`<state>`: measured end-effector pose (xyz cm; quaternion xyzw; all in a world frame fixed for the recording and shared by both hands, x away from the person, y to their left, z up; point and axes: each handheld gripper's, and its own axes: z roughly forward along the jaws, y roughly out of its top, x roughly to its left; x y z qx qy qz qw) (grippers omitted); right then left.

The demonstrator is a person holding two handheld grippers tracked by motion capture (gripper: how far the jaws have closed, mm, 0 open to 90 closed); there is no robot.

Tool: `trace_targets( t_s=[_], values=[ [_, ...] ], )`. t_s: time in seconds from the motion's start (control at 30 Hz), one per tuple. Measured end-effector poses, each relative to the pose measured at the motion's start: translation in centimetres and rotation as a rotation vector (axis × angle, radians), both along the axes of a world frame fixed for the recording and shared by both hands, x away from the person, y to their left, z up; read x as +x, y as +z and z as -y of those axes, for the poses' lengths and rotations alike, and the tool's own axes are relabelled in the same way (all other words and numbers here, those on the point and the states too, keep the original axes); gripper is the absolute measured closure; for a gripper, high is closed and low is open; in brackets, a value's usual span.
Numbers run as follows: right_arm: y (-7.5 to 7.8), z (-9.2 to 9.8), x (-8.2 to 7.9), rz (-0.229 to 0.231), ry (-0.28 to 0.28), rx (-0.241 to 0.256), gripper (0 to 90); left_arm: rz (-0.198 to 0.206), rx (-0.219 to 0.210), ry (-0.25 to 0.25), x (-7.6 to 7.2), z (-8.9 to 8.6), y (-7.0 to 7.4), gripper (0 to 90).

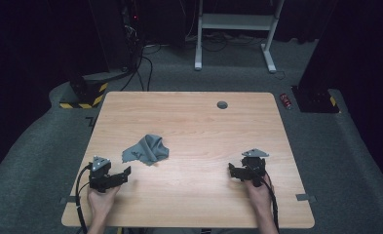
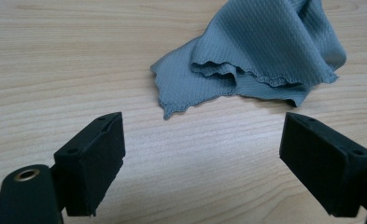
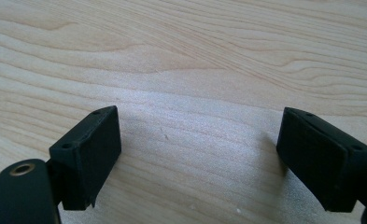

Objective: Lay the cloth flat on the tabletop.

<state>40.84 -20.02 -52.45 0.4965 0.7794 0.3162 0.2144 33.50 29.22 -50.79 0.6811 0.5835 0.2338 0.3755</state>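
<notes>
**One grey cloth, two open grippers on a wooden table**

There is one cloth, one table and two grippers, each held in one of the person's hands. The cloth is the landmark here. It lies crumpled on the table, left of the table's middle and toward the person's side. It is grey, with a fine dimpled knit and wavy, frilled hems; in the left gripper view the cloth is folded over itself in soft ridges, with one pointed corner reaching toward the camera.

The table is pale wood with clear grain lines and rounded corners. One small round grey cap sits in its top, well beyond the cloth and to the right of it.

The left gripper sits near the cloth, on the person's side of it and a little to the left, apart from it. Its two black blocky jaws stand wide apart and hold nothing; bare wood shows between them. The left hand grips it from behind, the forearm coming in from the table's near edge.

The right gripper is well to the right of the cloth. Its jaws are also spread wide over bare wood, with nothing between them. The right hand holds it low over the tabletop. A black cable trails back from each gripper.
</notes>
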Motion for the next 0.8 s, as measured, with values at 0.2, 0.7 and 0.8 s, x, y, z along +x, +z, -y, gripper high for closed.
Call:
trace_targets(
  t_s=[0.2, 0.7, 0.8],
  values=[
    [0.0, 0.0, 0.0, 0.0, 0.0, 0.0, 13.7, -0.01, -0.005, -0.017, 0.4, 0.5, 0.0, 14.5],
    [0.0, 0.0, 0.0, -0.001, -0.002, 0.002, 13.7, -0.01, 0.024, -0.075, 2.2, 2.7, 0.5, 14.7],
    [0.0, 0.0, 0.0, -0.001, -0.004, 0.002, 13.8, -0.026, 0.023, -0.078, 2.5, 3.1, 0.4, 14.2]
  ],
)
